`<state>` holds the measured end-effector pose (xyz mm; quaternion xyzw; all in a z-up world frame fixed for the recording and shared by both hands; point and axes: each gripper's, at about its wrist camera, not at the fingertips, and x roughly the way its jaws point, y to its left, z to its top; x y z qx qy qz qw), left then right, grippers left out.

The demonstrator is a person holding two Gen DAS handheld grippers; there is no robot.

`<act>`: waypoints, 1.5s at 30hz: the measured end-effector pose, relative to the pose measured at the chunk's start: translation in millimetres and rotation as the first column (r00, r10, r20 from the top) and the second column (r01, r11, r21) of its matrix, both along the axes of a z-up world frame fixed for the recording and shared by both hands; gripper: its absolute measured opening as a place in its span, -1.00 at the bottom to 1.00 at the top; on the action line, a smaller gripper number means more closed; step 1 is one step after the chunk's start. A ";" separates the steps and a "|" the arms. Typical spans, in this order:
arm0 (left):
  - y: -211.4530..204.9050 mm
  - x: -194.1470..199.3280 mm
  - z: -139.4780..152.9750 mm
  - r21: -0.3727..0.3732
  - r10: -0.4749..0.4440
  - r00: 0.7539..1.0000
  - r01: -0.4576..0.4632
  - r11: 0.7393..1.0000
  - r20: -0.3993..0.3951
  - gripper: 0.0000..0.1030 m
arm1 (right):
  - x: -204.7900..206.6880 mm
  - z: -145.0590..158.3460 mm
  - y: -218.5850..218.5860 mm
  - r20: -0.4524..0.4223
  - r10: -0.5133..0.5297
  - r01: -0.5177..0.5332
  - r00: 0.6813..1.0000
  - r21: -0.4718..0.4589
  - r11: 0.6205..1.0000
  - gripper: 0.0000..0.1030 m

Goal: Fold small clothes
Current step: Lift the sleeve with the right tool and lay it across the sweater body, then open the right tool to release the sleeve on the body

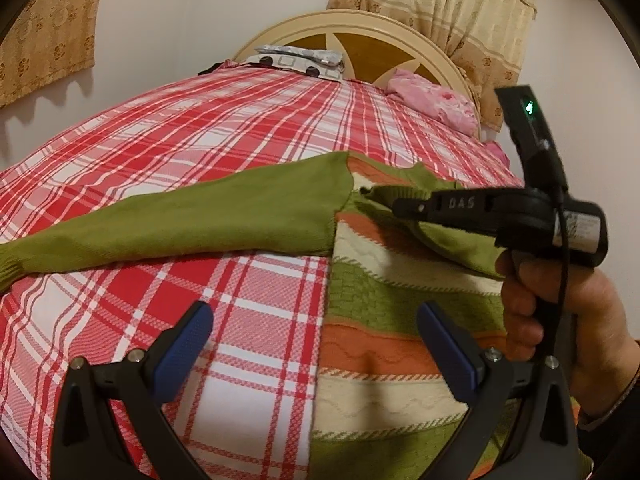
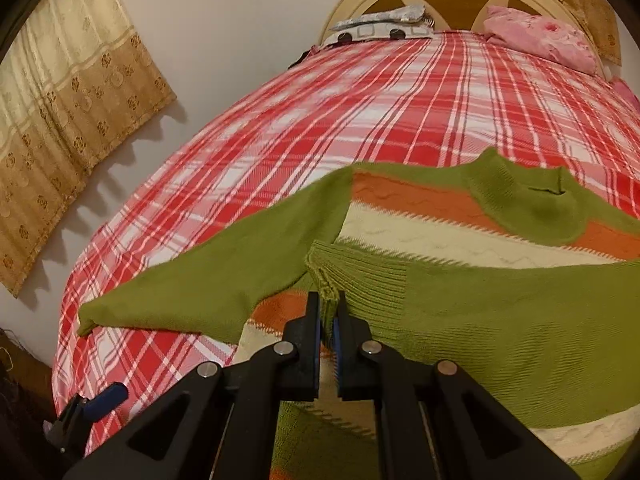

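Plaid bed [image 2: 360, 100]; striped sweater [image 2: 460, 236], pink cloth [image 2: 540, 36] atop

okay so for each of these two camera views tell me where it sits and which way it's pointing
Left wrist: on the open left tongs, facing the headboard; sees the right tongs and hand.
Right wrist: on the right tongs, shut on the sweater's sleeve cuff; left tongs' fingertip at lower left.
Shared: sweater, plaid bedspread, pink pillow.

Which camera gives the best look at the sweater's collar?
The right wrist view. There the green collar lies open and in full sight, beyond the right gripper, which pinches a ribbed cuff. In the left wrist view, only a sliver of the collar shows, behind that gripper.
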<state>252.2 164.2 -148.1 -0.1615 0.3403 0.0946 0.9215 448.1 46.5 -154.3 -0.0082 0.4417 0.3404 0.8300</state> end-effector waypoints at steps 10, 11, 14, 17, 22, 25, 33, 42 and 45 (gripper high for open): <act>5.5 -8.6 1.2 0.011 0.016 1.000 -0.016 1.000 -0.007 1.00 | 2.2 -34.2 5.1 -0.083 0.039 -0.038 0.996 0.010 0.999 -0.88; 7.4 -10.9 1.4 0.015 0.019 1.000 -0.019 1.000 -0.006 1.00 | 2.4 -33.9 5.0 -0.087 0.055 -0.054 0.995 0.016 0.998 -0.84; 13.0 -15.8 1.1 0.020 0.031 0.999 -0.031 0.999 -0.011 1.00 | -3.2 -30.3 4.8 -0.104 0.114 -0.110 0.988 0.047 0.993 -0.29; 20.4 -22.0 0.2 0.033 0.044 0.999 -0.044 0.998 -0.015 1.00 | -16.2 -21.0 1.7 -0.070 0.135 -0.133 0.988 0.027 0.991 0.12; 41.2 -32.3 -2.5 0.075 0.094 0.995 -0.091 0.993 -0.038 1.00 | -20.5 -17.6 -17.9 0.013 0.039 -0.038 0.999 -0.055 0.998 0.12; 57.2 -39.3 -1.0 0.076 0.132 0.991 -0.129 0.989 -0.035 1.00 | -4.6 -29.3 -35.1 -0.022 -0.078 0.076 0.997 -0.065 0.995 0.12; 99.3 -58.3 -4.1 0.112 0.256 0.965 -0.248 0.962 -0.065 1.00 | -17.6 -24.3 -7.2 -0.047 0.019 -0.022 0.999 -0.049 0.999 0.27; 177.2 -100.7 -16.6 0.100 0.474 0.874 -0.465 0.880 -0.103 1.00 | -34.9 -41.9 18.7 -0.044 0.092 -0.096 0.995 -0.106 0.990 0.27; 199.1 -112.1 -18.8 0.036 0.524 0.846 -0.523 0.852 -0.098 1.00 | -46.0 -46.6 28.3 0.019 0.110 -0.106 0.994 -0.155 0.982 0.39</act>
